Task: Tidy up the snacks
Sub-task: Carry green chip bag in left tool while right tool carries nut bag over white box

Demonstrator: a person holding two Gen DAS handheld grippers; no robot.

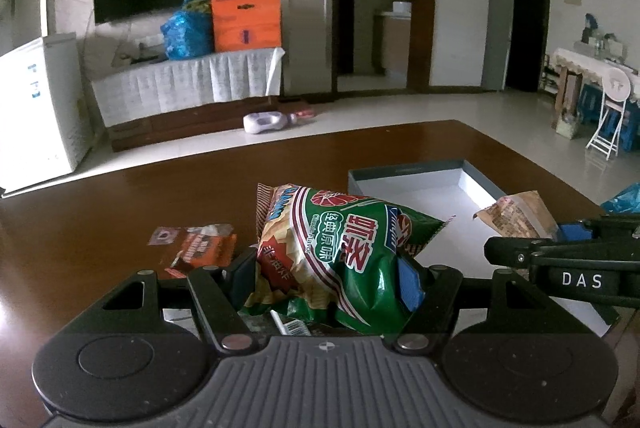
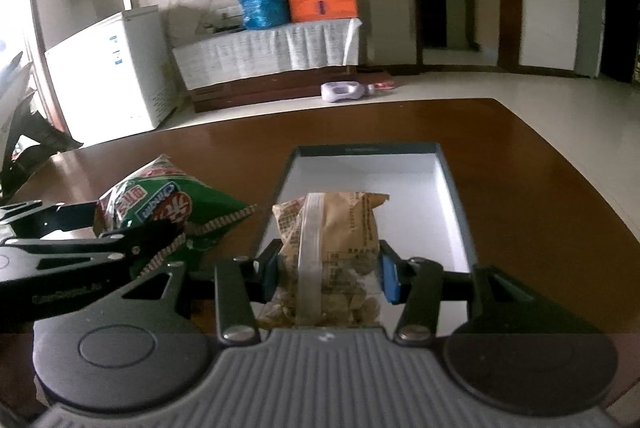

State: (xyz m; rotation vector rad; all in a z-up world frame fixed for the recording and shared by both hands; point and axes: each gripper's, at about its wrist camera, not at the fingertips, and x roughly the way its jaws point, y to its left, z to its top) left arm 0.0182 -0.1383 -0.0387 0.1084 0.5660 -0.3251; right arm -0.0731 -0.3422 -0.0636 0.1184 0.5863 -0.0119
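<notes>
left claw [image 1: 328, 276], right claw [image 2: 330, 268], both gripping

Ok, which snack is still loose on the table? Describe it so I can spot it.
On the brown wooden table, look left of the green shrimp-chip bag held in the left claw. The flat orange-brown packet lies there alone, the only snack no claw holds.

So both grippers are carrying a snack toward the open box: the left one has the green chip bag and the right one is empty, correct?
Not quite. The right gripper is not empty: its jaws are closed on a tan snack packet, as the right wrist view shows. The rest holds: the left gripper grips the green chip bag, and the open box lies just ahead.
</notes>
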